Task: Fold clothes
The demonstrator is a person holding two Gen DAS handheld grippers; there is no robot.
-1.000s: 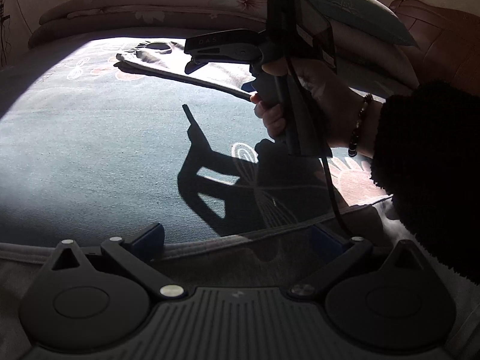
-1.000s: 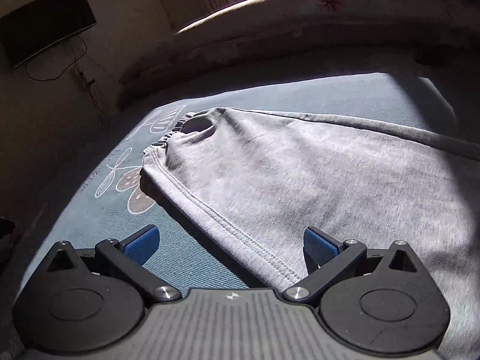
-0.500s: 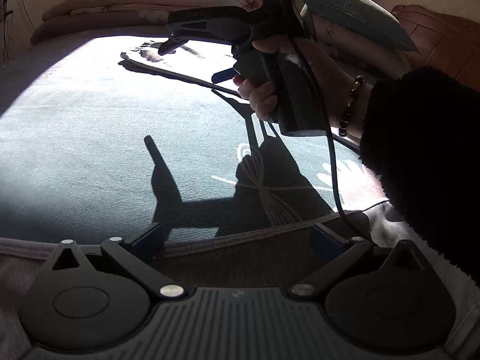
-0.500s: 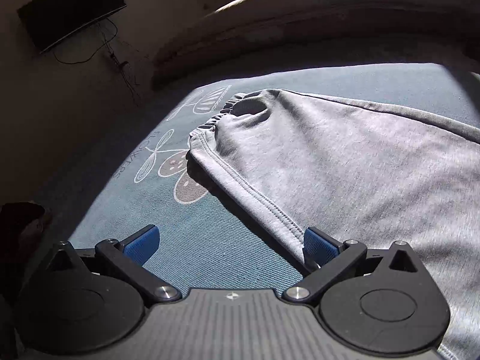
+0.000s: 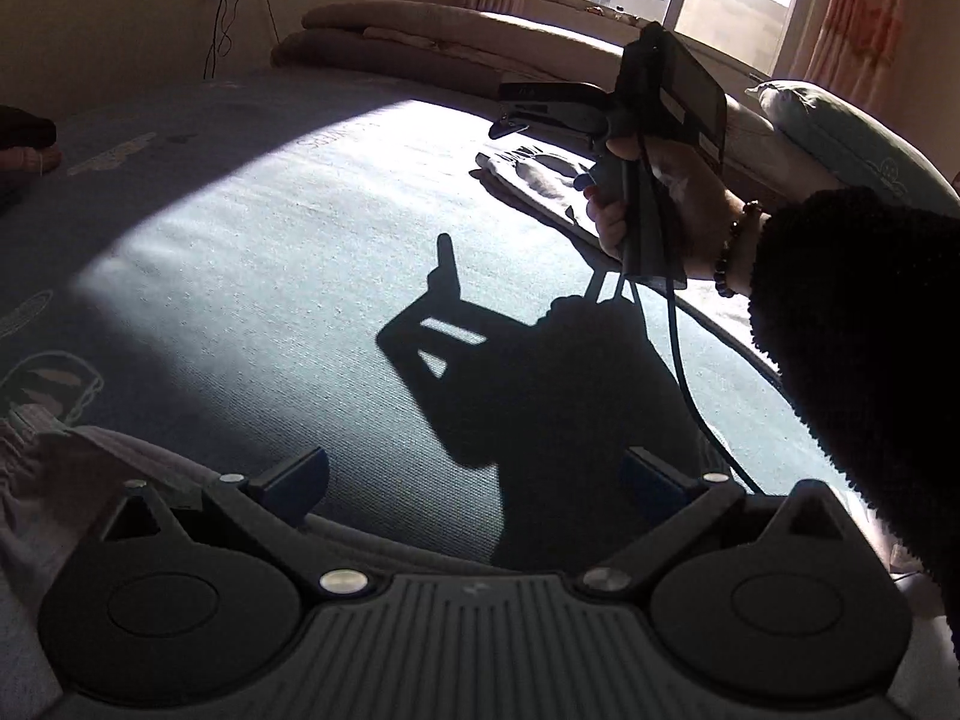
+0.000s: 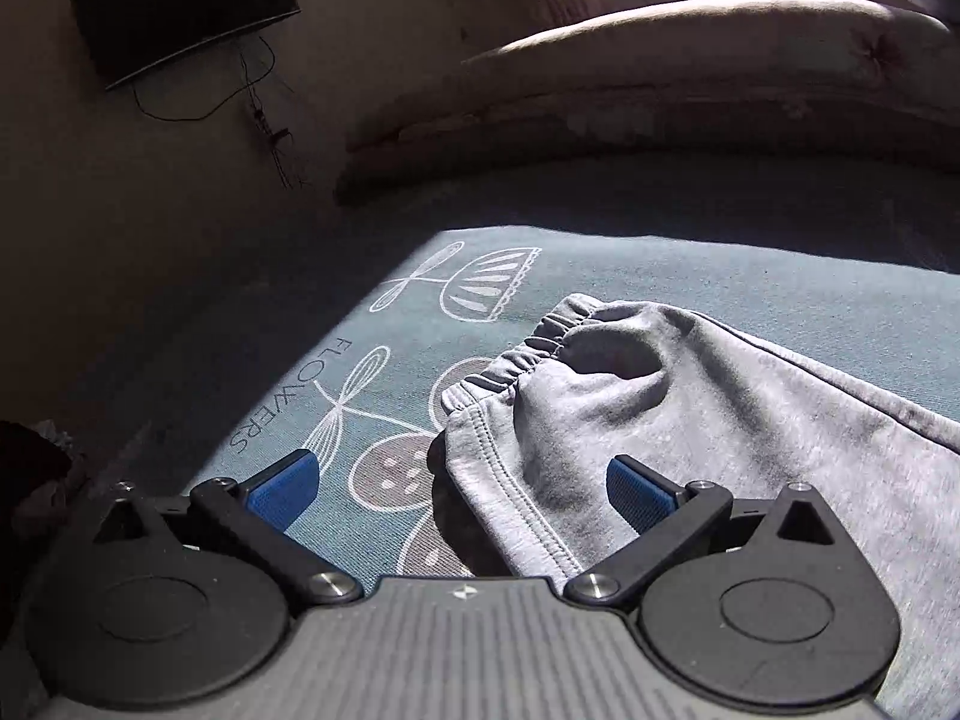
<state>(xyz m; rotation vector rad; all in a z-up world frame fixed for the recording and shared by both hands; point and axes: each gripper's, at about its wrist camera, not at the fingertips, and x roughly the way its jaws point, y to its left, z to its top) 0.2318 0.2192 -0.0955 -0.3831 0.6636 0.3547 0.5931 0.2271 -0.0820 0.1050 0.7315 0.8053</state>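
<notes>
Here, grey trousers (image 6: 750, 420) cuff edge, open bedspread (image 6: 750, 276) beyond

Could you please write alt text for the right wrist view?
The open right gripper hovers over the elastic-cuffed end of grey sweatpants lying on a teal patterned bedspread. Rolled bedding and a wall-mounted screen sit behind.

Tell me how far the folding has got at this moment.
Done: nothing clearly; the grey trousers lie spread on the bed, waistband flat. In hand: the right gripper hovers open over the waistband corner; the left gripper is open near another cloth edge. Left: grasp and fold.
</notes>
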